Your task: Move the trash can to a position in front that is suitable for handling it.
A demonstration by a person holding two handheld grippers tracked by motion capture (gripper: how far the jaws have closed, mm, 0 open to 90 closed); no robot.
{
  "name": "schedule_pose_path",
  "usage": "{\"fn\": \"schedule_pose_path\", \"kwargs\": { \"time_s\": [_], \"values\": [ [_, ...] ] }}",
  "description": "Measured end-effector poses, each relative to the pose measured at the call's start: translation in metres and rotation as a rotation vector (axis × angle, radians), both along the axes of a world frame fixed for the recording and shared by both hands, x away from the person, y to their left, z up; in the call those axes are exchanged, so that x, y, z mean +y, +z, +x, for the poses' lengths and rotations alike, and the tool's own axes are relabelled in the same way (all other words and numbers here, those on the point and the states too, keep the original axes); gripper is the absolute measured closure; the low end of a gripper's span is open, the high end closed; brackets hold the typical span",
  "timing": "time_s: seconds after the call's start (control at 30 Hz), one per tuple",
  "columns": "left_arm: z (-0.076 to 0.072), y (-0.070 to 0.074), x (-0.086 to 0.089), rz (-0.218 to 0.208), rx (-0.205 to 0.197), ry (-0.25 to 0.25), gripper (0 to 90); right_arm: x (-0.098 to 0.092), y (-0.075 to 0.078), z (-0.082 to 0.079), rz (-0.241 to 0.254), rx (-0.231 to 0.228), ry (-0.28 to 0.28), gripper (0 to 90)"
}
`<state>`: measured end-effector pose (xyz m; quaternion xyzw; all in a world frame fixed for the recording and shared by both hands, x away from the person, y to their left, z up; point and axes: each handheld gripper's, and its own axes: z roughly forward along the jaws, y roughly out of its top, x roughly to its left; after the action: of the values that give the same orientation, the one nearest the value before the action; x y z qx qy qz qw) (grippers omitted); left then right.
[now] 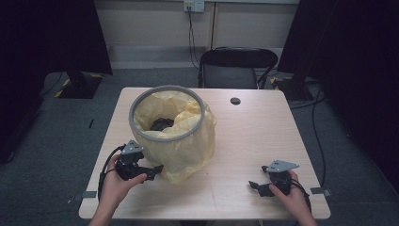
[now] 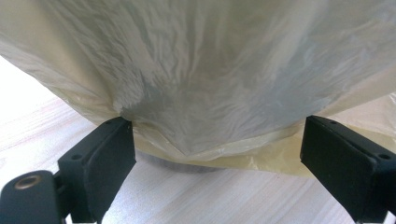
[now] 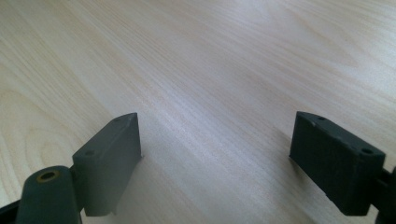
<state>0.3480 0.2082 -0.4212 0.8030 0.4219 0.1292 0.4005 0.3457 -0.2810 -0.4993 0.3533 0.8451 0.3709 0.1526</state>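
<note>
A grey-rimmed bin lined with a pale yellow plastic bag stands on the wooden table, left of centre; something dark lies inside it. My left gripper is open at the bag's lower left, its jaws spread on either side of the hanging crinkled bag near the bin's base. My right gripper rests low at the table's front right, open, jaws wide over bare wood with nothing between them.
A black chair stands behind the table's far edge. A round cable hole sits near the back of the tabletop. Dark stands and cables lie on the grey carpet on both sides.
</note>
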Motion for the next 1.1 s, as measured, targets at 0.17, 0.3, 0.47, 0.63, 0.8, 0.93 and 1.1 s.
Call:
{"fn": "schedule_pose_path", "kwargs": {
  "time_s": [0.17, 0.3, 0.47, 0.63, 0.8, 0.93, 1.1],
  "values": [
    [0.003, 0.0, -0.003, -0.004, -0.002, 0.006, 9.8, 0.0, 0.0, 0.0, 0.0, 0.0, 0.0, 15.5],
    [0.005, -0.001, -0.006, -0.011, -0.002, 0.014, 9.9, 0.0, 0.0, 0.0, 0.0, 0.0, 0.001, 15.5],
    [0.009, -0.001, -0.01, -0.005, -0.009, 0.03, 10.2, 0.0, 0.0, 0.0, 0.0, -0.001, 0.001, 15.5],
    [0.013, 0.0, -0.014, -0.002, -0.008, 0.042, 10.2, 0.0, 0.0, 0.0, -0.001, -0.001, 0.001, 15.5],
    [0.017, 0.001, -0.018, 0.006, -0.008, 0.046, 10.2, 0.0, 0.0, 0.0, -0.001, -0.001, 0.001, 15.5],
    [0.022, 0.001, -0.022, 0.01, -0.007, 0.054, 10.2, 0.0, 0.0, 0.0, -0.002, -0.001, 0.0, 15.4],
    [0.029, 0.001, -0.026, 0.006, -0.008, 0.066, 10.2, 0.0, 0.0, 0.0, -0.001, -0.001, 0.0, 15.5]
  ]
}}
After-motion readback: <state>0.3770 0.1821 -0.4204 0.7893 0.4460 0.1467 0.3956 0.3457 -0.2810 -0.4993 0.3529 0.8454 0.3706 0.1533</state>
